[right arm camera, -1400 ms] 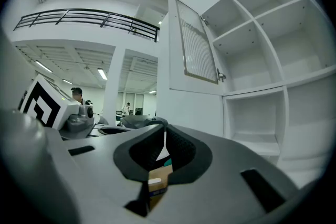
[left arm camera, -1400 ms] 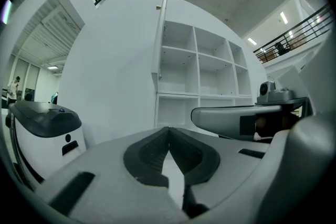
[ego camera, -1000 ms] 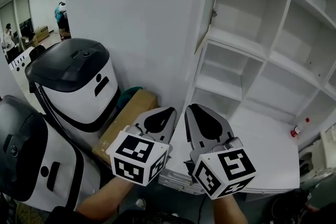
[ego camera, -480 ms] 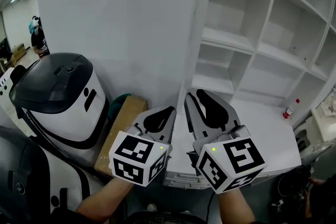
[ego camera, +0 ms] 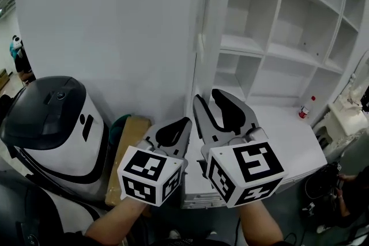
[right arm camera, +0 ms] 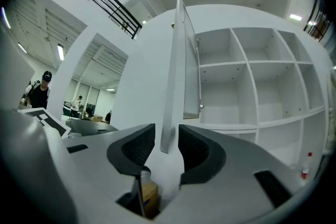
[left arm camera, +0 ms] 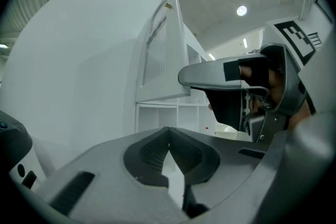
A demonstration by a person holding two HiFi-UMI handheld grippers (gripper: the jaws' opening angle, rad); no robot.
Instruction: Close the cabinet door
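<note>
White shelf unit, open compartments; small red-capped bottle upright on wide lower ledge, near right edge.

Shows a grey moulded left gripper and right gripper, black ribbed pads inside. Bears a white cube with black square markers on each. Is opening the right jaws, door edge between them.

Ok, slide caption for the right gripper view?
Right gripper, jaws opening, faces the open cabinet door edge-on; its lower edge shows in the gap, ungripped.
</note>
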